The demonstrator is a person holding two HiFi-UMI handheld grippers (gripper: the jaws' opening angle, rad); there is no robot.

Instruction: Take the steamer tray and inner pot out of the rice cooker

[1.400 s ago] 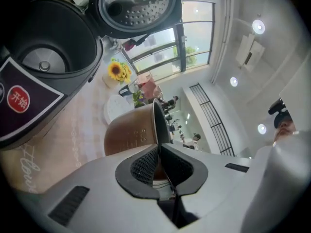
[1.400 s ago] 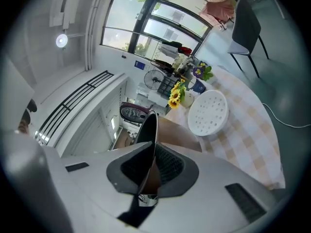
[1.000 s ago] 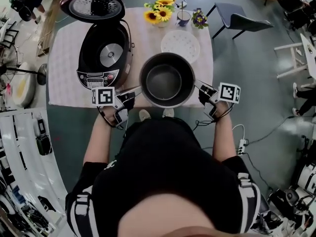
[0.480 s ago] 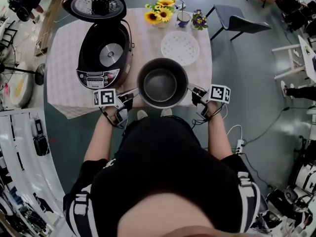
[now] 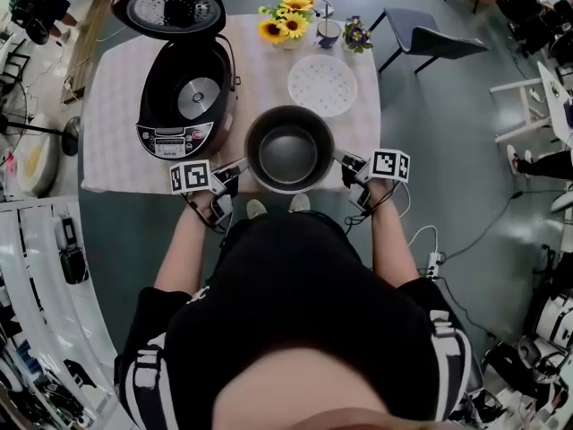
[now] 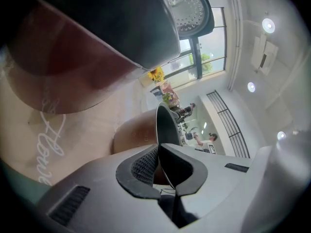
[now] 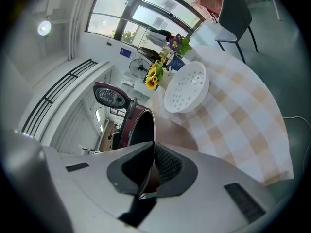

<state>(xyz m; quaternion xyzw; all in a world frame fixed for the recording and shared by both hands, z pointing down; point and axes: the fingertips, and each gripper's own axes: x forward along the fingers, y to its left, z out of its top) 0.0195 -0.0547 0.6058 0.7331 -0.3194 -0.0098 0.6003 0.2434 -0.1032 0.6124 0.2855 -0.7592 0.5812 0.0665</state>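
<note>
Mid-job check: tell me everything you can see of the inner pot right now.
The inner pot is a round, metal-looking bowl, dark inside and brownish outside, with a thin rim. It is upright and empty. It is out of the cooker, over the near edge of the cloth, in front of the white tray. The left claw and right claw are shut on opposite sides of its rim. Whether its base rests on the cloth is unclear.

the rice cooker (image 5: 186,92) is black with a maroon lid and a silver panel. the inner pot (image 5: 288,153) is dark grey inside and coppery brown outside. the steamer tray (image 5: 322,85) is white, dotted with holes. the tablecloth (image 5: 116,106) is checked in pale beige and white. the sunflowers (image 5: 285,25) are yellow. the marker cubes (image 5: 190,176) are white with black squares.
</note>
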